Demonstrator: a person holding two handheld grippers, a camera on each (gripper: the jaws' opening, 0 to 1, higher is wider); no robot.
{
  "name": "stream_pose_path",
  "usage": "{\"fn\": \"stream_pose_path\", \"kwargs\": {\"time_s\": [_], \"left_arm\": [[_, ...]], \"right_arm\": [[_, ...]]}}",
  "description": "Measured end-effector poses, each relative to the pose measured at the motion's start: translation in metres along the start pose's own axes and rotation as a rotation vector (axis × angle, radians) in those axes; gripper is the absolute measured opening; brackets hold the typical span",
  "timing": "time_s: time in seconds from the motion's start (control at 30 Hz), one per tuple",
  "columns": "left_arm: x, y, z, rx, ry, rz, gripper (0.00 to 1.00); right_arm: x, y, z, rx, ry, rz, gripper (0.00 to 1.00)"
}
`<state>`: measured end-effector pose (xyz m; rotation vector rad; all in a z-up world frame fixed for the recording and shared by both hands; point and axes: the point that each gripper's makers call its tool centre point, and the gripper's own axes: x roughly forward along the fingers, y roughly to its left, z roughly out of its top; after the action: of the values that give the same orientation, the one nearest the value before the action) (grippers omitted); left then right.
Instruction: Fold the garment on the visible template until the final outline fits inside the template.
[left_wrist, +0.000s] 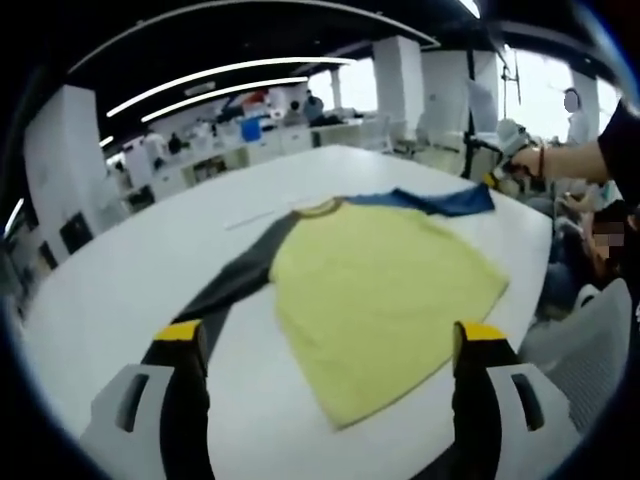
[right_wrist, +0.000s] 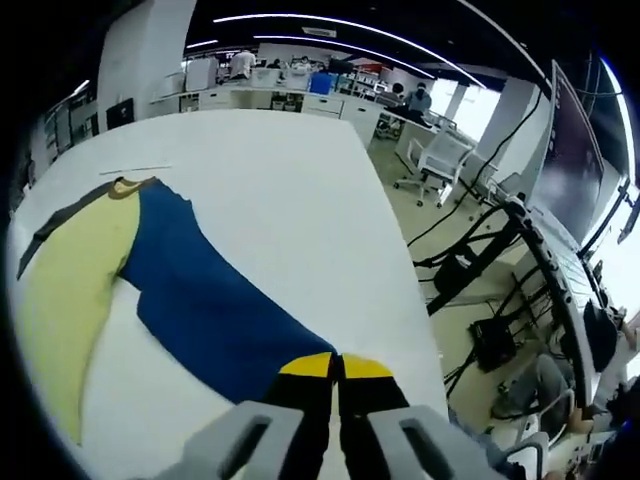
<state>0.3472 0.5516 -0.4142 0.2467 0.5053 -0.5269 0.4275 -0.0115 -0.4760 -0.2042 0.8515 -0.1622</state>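
A shirt with a yellow body, a dark grey sleeve and a blue sleeve lies spread flat on the white table. My left gripper hovers above the shirt's near hem, its yellow-tipped jaws wide apart with nothing between them. The right gripper, held by a person's hand, is at the blue sleeve's far end. In the right gripper view the right gripper is shut at the cuff of the blue sleeve, beside the yellow body.
A thin pale strip lies on the table beyond the collar. The table edge runs close to the right gripper, with office chairs, cables and desks past it. People sit at the table's right side.
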Motion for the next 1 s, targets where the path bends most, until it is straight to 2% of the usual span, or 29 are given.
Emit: {"fn": "stream_pose_path", "kwargs": {"time_s": [0.1,0.13,0.2,0.47,0.6,0.8,1.0], "left_arm": [[0.000,-0.001,0.003,0.005,-0.005,0.005,0.99],[0.001,-0.002,0.004,0.006,-0.007,0.007,0.99],[0.002,-0.002,0.005,0.018,-0.006,0.008,0.99],[0.003,-0.006,0.009,0.000,-0.007,-0.003,0.99],[0.003,-0.005,0.010,0.003,0.000,-0.004,0.99],[0.002,-0.004,0.008,-0.029,0.001,-0.019,0.99],[0.003,-0.005,0.002,-0.019,0.023,-0.034,0.99]], "right_arm": [[0.007,-0.009,0.001,0.015,-0.007,0.015,0.00],[0.011,-0.010,0.002,0.065,-0.016,0.034,0.00],[0.015,-0.015,0.000,0.094,-0.014,0.043,0.00],[0.029,-0.029,-0.007,0.071,0.024,0.029,0.00],[0.053,-0.050,0.001,0.036,0.018,0.017,0.00],[0.077,-0.068,0.005,0.056,0.043,-0.012,0.00],[0.088,-0.070,0.008,0.096,0.054,-0.018,0.00]]}}
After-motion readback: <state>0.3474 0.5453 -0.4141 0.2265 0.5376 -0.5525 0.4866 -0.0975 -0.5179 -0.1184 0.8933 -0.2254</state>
